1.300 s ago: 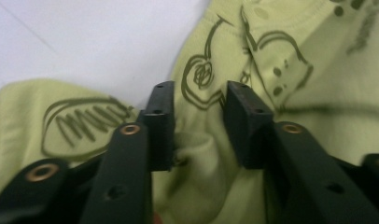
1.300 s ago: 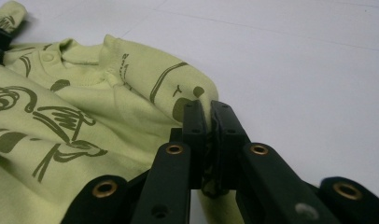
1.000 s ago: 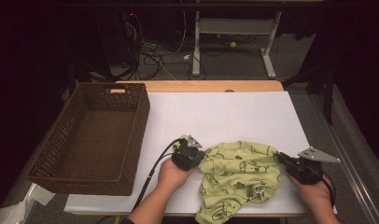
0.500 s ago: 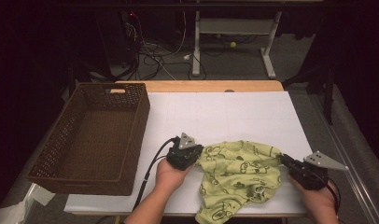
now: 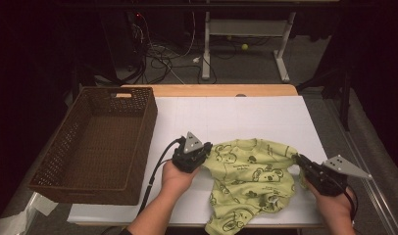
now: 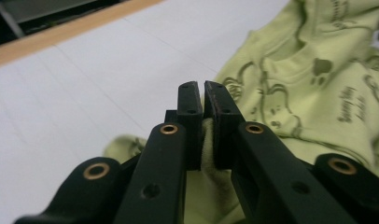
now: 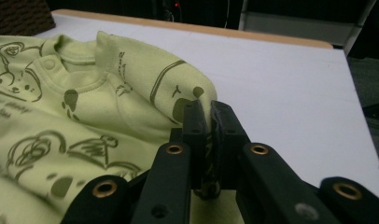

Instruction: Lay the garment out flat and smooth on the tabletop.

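Lying on the white table cover (image 5: pixel 236 117) near its front edge, the light green cotton baby shirt printed with dark koala figures (image 5: pixel 251 178) is stretched between the two tools, and its lower hem hangs slightly over the edge toward the person. The left gripper (image 5: pixel 203 152), a black two-jaw tool with a grey three-cornered plate on top, pinches the shirt's left edge. In the left gripper view the jaws stand almost together with a fold of green fabric (image 6: pixel 207 144) clamped between the pads, while the rest of the shirt spreads off to the right on the white surface. The right gripper (image 5: pixel 301 160) holds the opposite edge. In the right gripper view its jaws are likewise nearly closed, gripping a ridge of printed cloth (image 7: pixel 211 140) that rises just ahead of the tips, and the shirt's ribbed neckline with a snap button (image 7: pixel 50 63) lies further left. A dark brown woven rectangular basket (image 5: pixel 96 139) sits on the left part of the table, well apart from the shirt. Each hand (image 5: pixel 177 176) comes in from the bottom of the high view.
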A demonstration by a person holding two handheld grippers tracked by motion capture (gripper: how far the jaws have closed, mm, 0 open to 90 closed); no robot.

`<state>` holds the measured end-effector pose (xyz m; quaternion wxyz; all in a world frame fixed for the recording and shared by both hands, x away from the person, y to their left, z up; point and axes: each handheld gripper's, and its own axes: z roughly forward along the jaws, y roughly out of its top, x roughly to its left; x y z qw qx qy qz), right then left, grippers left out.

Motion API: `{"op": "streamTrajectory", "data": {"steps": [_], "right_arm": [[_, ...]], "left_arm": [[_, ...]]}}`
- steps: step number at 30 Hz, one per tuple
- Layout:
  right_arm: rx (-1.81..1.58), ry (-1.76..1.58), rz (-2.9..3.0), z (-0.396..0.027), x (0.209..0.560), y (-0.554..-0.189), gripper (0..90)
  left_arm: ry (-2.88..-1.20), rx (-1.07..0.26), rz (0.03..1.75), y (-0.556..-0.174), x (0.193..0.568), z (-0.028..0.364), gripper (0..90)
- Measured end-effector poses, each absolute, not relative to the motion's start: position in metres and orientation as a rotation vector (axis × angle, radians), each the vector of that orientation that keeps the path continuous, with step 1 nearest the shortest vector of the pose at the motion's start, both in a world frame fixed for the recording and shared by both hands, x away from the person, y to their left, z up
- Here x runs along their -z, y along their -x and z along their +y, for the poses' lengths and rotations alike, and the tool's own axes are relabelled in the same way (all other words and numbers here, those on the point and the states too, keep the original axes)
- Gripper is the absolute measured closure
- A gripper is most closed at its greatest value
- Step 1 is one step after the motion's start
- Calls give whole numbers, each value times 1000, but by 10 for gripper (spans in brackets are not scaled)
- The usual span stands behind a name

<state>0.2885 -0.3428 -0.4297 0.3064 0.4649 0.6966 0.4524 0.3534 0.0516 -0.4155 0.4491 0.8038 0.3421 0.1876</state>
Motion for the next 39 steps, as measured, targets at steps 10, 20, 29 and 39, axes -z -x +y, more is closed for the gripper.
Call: {"op": "streamTrajectory", "data": {"steps": [10,20,29,39], "right_arm": [[-1111,-1273,1801,-337,387,-386,851],[-1088,-1304,1879,-337,405,-391,572],[-1091,-1241,1953,-346,435,-319,590],[-1126,-1194,2029,-343,446,-256,620]], "left_arm": [[-2002,-577,977,-451,377,26,800],[-2032,-380,1015,-428,406,29,394],[-2085,-300,934,-345,445,65,347],[-2070,-197,902,-289,460,76,78]]}}
